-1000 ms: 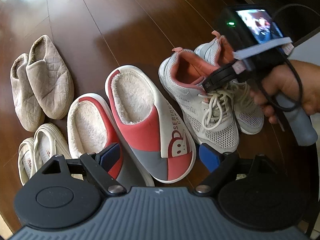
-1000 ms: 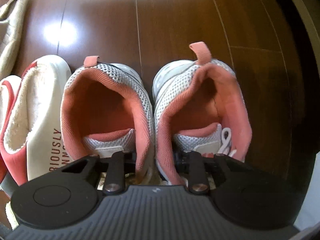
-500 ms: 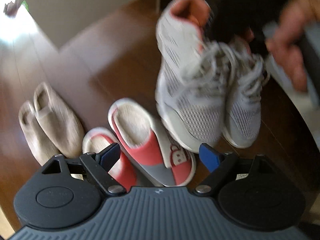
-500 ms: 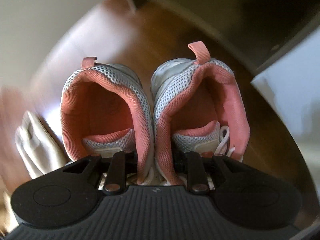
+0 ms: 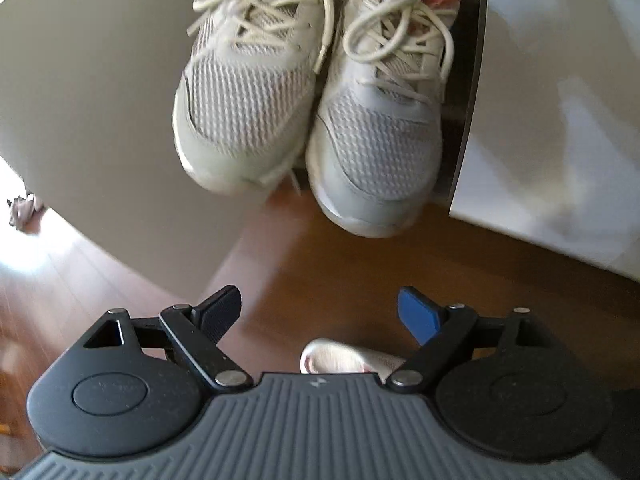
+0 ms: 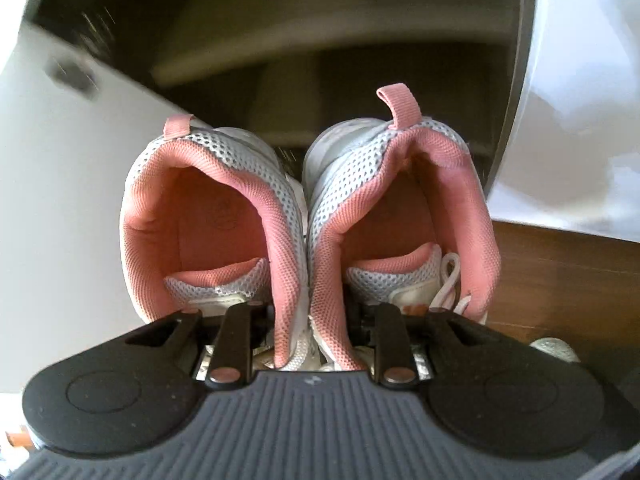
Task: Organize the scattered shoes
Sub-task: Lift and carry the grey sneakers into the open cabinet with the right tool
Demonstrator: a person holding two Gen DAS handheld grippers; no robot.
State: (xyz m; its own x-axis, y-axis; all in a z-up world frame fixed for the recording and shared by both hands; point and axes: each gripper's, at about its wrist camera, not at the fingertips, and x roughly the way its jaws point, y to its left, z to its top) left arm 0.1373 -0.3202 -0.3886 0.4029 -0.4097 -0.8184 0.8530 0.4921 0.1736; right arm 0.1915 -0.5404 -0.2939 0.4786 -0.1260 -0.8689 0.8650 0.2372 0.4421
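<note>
A pair of grey mesh sneakers (image 5: pixel 312 112) with pink lining hangs in the air, toes down, in the left wrist view. In the right wrist view my right gripper (image 6: pixel 308 320) is shut on the pair of sneakers (image 6: pixel 308 216), one finger inside each shoe, pinching the two inner walls together. The heels face an open shoe cabinet (image 6: pixel 320 40) with dark shelves. My left gripper (image 5: pixel 320 312) stands open below the sneakers, nothing between its fingers. A bit of a slipper (image 5: pixel 340 358) shows on the floor just beyond its base.
White cabinet doors stand to either side: one door (image 5: pixel 80 100) on the left, another door (image 5: pixel 560 100) on the right. Brown wooden floor (image 5: pixel 340 264) lies below. A small crumpled thing (image 5: pixel 24 206) lies on the floor at the far left.
My right gripper has lifted the sneaker pair off the floor up in front of the cabinet. My left gripper has risen too, and the other shoes have dropped out of its view.
</note>
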